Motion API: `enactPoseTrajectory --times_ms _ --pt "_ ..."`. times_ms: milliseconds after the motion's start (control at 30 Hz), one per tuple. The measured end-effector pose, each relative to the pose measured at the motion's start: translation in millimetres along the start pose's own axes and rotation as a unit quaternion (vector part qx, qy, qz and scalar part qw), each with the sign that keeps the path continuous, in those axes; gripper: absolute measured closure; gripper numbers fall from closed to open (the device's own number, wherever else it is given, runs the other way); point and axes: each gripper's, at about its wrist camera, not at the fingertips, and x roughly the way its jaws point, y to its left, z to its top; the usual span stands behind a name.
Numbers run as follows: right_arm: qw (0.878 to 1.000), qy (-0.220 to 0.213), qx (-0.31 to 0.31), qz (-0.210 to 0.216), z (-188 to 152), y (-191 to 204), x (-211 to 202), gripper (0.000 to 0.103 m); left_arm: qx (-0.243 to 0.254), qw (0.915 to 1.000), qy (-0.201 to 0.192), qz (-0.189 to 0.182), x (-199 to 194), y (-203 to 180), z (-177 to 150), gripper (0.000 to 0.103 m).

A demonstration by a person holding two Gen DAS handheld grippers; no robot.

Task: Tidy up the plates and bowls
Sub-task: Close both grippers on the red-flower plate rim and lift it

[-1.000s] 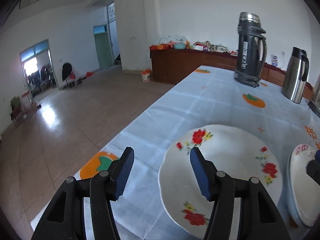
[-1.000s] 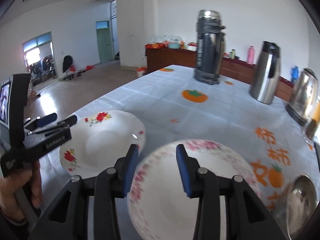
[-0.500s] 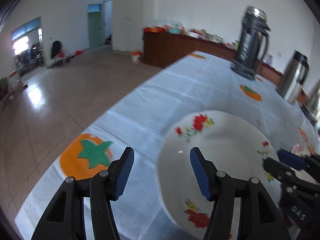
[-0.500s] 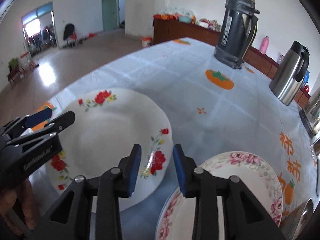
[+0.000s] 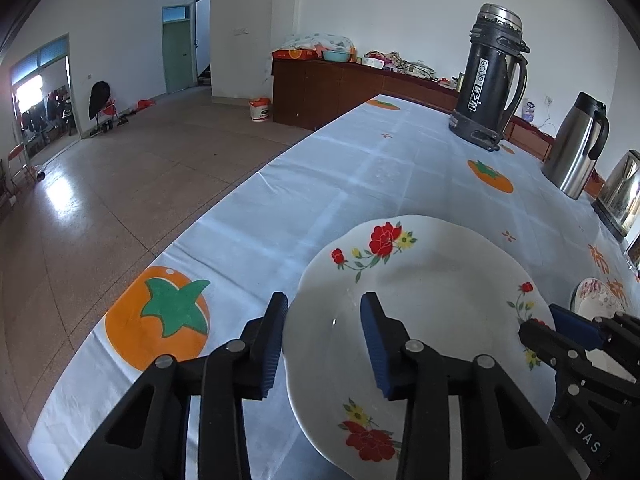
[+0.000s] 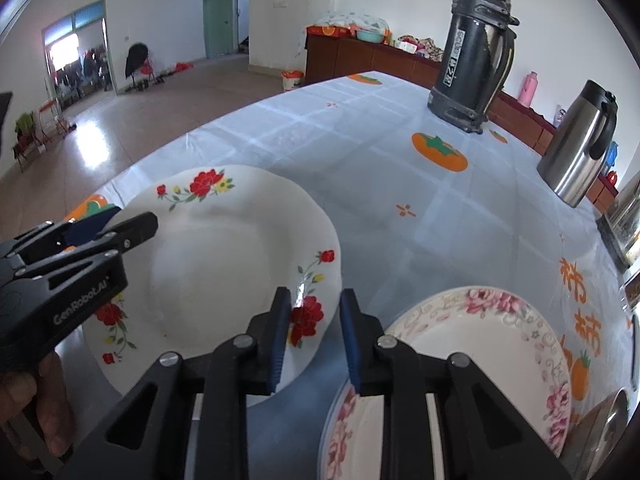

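As we bring both tools to the red-flowered plate (image 5: 424, 312) on the persimmon-print tablecloth (image 5: 360, 184), the left wrist view shows our left gripper (image 5: 324, 336) straddling the plate's near-left rim, one blue pad outside the edge and one over the well. Its jaws are closing and the rim sits between them, though the pads do not yet appear to press it. At far right in this view our right gripper (image 5: 560, 326) reaches the opposite rim. We judge the two-sided approach is meant to lift the wide, shallow plate level.

From the right wrist view, the right gripper (image 6: 314, 324) has its jaws closing around the plate's rose-printed right edge (image 6: 308, 312), a narrow gap still visible, so no firm pinch yet. The pink-bordered plate (image 6: 480, 344) lies just beside it on the right, a likely base for stacking. A dark thermos (image 6: 474, 52) and a steel carafe (image 6: 580, 144) stand well apart at the far end, clear of the work.
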Motion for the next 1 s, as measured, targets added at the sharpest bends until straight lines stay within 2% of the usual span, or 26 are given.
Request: enactPoseTrajectory --times_ms 100,433,700,867,1000 --pt "1.000 -0.012 0.001 -0.003 -2.9 0.9 -3.3 0.078 -0.001 0.9999 -0.007 -0.013 -3.0 2.0 -0.4 0.062" --pt "0.999 -0.052 0.013 0.001 -7.6 1.3 -22.5 0.080 -0.009 0.9994 -0.030 -0.013 -10.5 5.4 0.1 0.068" --pt "0.997 -0.073 0.024 0.014 -9.6 -0.4 -35.1 0.081 -0.013 0.9979 -0.061 -0.019 -21.5 7.3 -1.1 0.068" --pt "0.995 -0.097 0.029 0.013 -11.5 -1.5 -48.2 0.082 -0.011 0.9968 -0.076 -0.018 -25.6 6.9 -1.7 0.073" --pt "0.995 -0.101 0.025 0.010 -14.4 0.6 -50.5 0.082 -0.014 0.9965 -0.080 -0.019 -26.3 7.7 -1.3 0.073"
